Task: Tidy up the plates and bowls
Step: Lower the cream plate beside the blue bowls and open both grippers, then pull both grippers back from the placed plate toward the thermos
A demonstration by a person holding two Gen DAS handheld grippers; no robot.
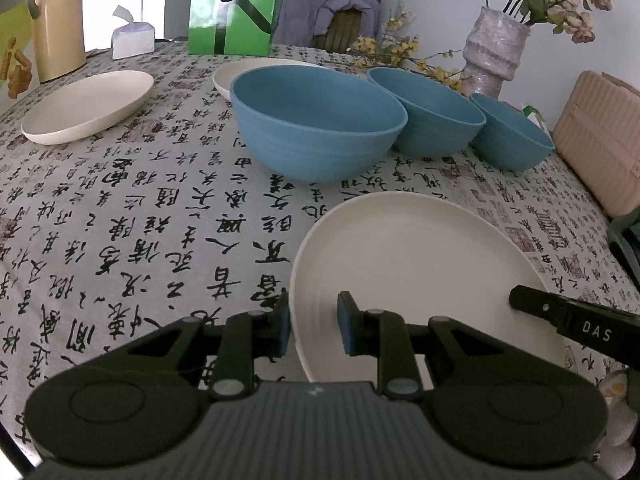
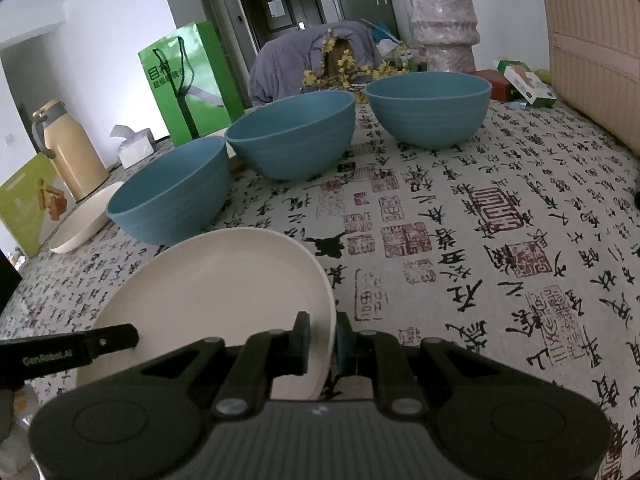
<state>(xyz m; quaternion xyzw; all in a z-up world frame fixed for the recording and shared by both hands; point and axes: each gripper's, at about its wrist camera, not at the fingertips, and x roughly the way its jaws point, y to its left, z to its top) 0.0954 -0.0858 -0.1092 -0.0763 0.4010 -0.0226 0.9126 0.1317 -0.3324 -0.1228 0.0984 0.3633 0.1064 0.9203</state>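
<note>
A white plate [image 1: 420, 272] [image 2: 216, 288] lies nearest on the calligraphy tablecloth. My left gripper [image 1: 312, 328] is shut on its left rim, one pad outside and one over the inside. My right gripper [image 2: 322, 340] is shut on the opposite rim. Each gripper's fingertip shows in the other view, the right one [image 1: 532, 304] and the left one [image 2: 116, 338]. Behind the plate stand three blue bowls in a row: large [image 1: 316, 120] [image 2: 172, 200], medium [image 1: 432, 112] [image 2: 292, 144], small [image 1: 508, 136] [image 2: 428, 108]. A second white plate [image 1: 88, 106] [image 2: 84, 224] lies far left, and a third [image 1: 240, 74] sits behind the large bowl.
Along the far edge stand a cream thermos [image 1: 58, 28], a tissue pack [image 1: 132, 40], a green paper bag [image 1: 232, 8] and a vase of flowers [image 1: 492, 48]. A beige case [image 1: 600, 132] stands at the right. Small boxes [image 2: 528, 84] lie near the vase.
</note>
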